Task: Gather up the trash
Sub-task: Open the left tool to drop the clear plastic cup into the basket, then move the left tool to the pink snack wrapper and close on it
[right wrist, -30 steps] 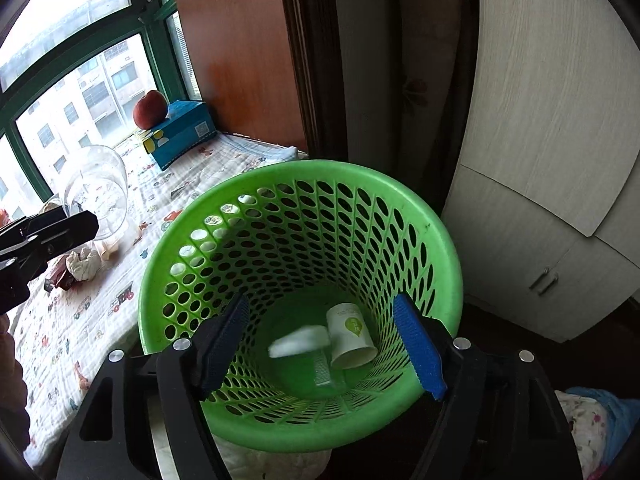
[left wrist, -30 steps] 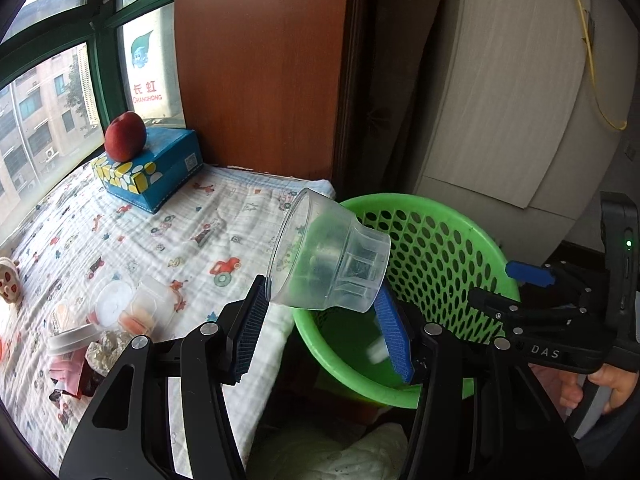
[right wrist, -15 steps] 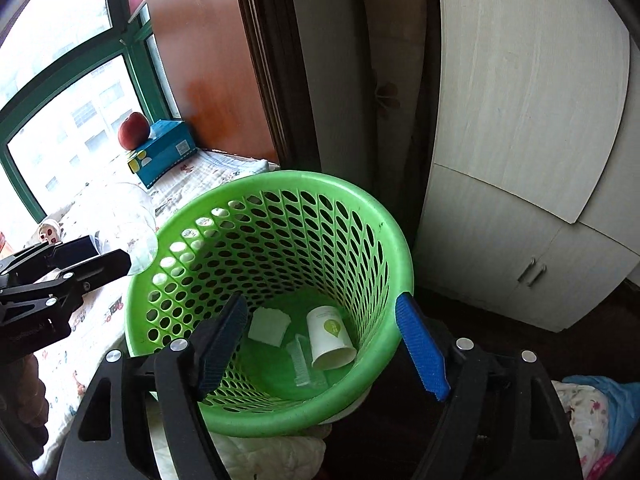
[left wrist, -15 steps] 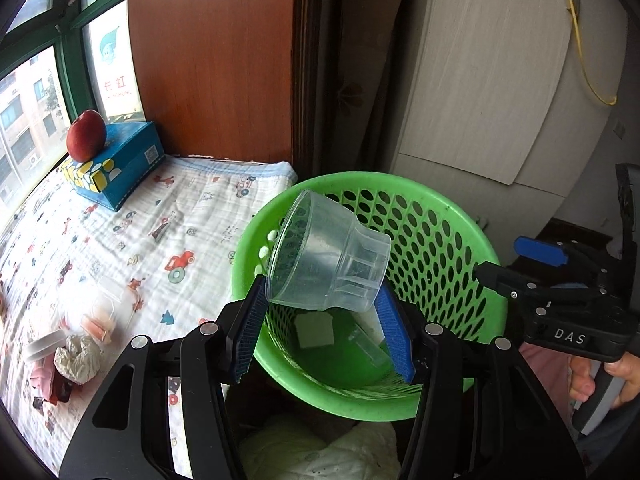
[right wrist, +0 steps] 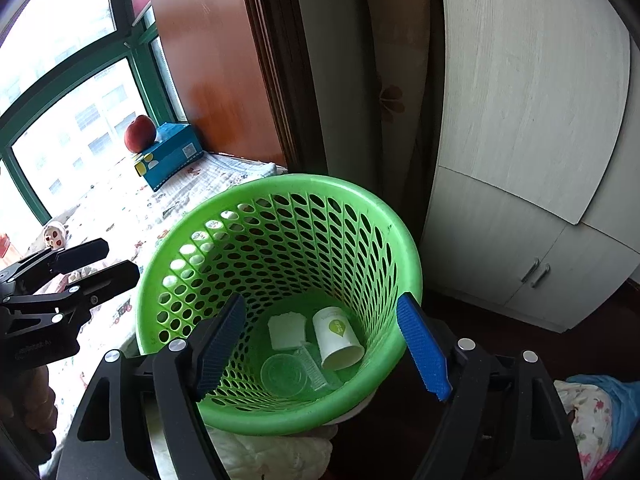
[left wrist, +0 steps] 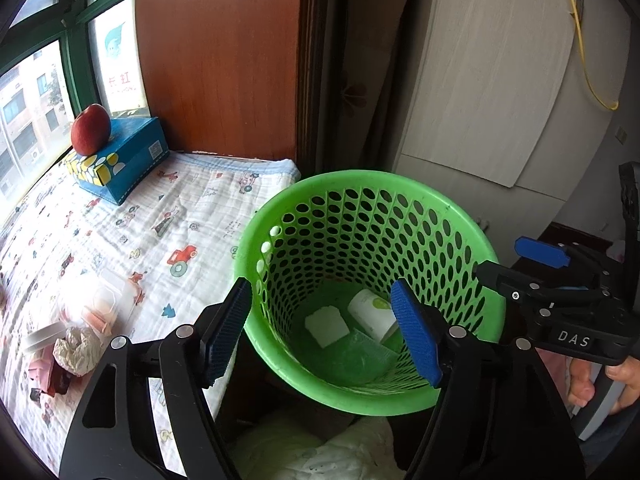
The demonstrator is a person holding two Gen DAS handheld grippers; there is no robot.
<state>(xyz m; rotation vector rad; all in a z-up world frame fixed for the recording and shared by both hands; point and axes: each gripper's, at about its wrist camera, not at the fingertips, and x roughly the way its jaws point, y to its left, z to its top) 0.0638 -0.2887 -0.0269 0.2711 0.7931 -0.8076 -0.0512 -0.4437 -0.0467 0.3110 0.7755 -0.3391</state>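
Daylight from a green-framed window fell on a printed cloth (left wrist: 132, 236) spread over a ledge, with a wardrobe (right wrist: 532, 128) behind. At twelve o'clock from both cameras stood a green basket (left wrist: 404, 184), its floor holding a paper cup (right wrist: 336, 338), a white scrap (right wrist: 286, 330) and a clear plastic cup (right wrist: 284, 374) lying near six o'clock of the paper one. The left gripper (left wrist: 324, 332) hung released over the basket's near rim; its jaws had just been opening and nothing sat between them. The right gripper (right wrist: 324, 348) also stood released and empty above the basket. The drop step looked finished. More litter, a crumpled wad (left wrist: 76, 350) among small tubs, waited on the cloth at nine o'clock in the left view. Next, the left gripper would probably need to swing that way, straddle one piece and clench lightly, leaving the apple (left wrist: 91, 129) on its blue box (left wrist: 124, 164) alone.
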